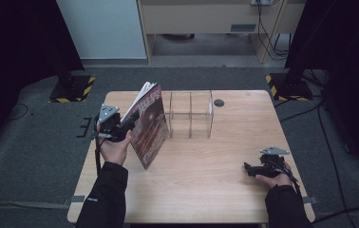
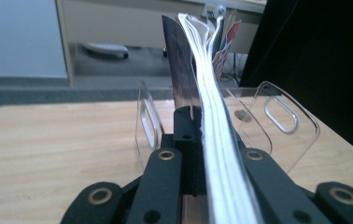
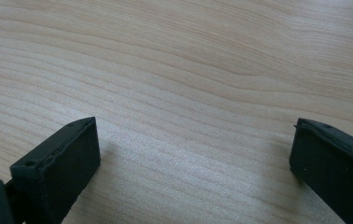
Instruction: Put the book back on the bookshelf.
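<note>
Left gripper (image 1: 120,127) fingers pinch magazine (image 1: 148,124) by edge, frame centre-left; floppy pages could sag or slip, snagging acrylic organiser (image 1: 190,115). Right gripper (image 1: 250,168) fingers spread, idle.

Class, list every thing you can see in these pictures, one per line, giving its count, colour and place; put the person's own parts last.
magazine: one, reddish-brown cover with white page edges, held tilted above the left part of the table
clear organiser: one, see-through, with several compartments, toward the far edge of the table, just right of the magazine
table: one, light wood, centre of the high view
cable hole: one, dark, in the table's far part, right of the organiser
stand bases: two, black with yellow stripes, on the grey floor beyond the table's far corners
left gripper: one, black, shut on the magazine's edge
right gripper: one, black, open, low over the table's right side
sleeves: two, black, at the near edge
</note>
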The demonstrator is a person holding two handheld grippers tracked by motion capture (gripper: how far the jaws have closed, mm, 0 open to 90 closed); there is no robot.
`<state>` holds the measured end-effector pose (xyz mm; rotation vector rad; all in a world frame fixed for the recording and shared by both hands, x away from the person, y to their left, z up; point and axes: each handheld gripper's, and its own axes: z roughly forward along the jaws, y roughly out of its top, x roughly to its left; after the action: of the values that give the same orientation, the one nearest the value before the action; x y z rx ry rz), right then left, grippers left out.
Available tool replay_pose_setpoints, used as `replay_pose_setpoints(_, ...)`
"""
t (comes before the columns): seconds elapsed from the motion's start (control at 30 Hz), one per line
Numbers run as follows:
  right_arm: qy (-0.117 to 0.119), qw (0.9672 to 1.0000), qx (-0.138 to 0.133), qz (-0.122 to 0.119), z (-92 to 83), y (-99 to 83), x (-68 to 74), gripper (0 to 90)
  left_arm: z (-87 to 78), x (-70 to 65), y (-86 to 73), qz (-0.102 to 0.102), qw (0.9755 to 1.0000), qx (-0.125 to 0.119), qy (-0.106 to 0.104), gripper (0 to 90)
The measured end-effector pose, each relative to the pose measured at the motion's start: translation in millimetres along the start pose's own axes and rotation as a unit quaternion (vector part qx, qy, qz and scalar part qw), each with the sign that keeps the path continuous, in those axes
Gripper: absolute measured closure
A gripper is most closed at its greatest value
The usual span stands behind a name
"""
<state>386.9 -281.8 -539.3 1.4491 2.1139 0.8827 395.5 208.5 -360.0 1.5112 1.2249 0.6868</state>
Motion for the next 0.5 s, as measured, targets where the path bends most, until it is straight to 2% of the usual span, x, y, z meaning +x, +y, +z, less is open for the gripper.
replay_pose_setpoints(0.1,0.000,1.0000,0.000,0.000,0.0,0.0,-0.1,2.1,5.7,-5.9,2.0,0.007,0.9998,-0.009,0.013,83.6)
replay_pose_setpoints(0.27,0.001,1.0000,0.001,-0.003,0.0,0.0,-0.1,2.2,17.7,-4.4,4.4,-0.012,0.9994,-0.024,0.024,83.6)
replay_pose_setpoints(0.43,0.003,1.0000,0.001,-0.005,0.2,0.2,-0.2,2.1,27.7,-2.4,6.2,-0.011,0.9983,-0.039,0.043,83.6)
replay_pose_setpoints(0.5,0.003,1.0000,0.001,-0.004,0.2,0.2,-0.2,2.1,32.1,-0.7,7.3,-0.017,0.9977,-0.044,0.048,83.6)
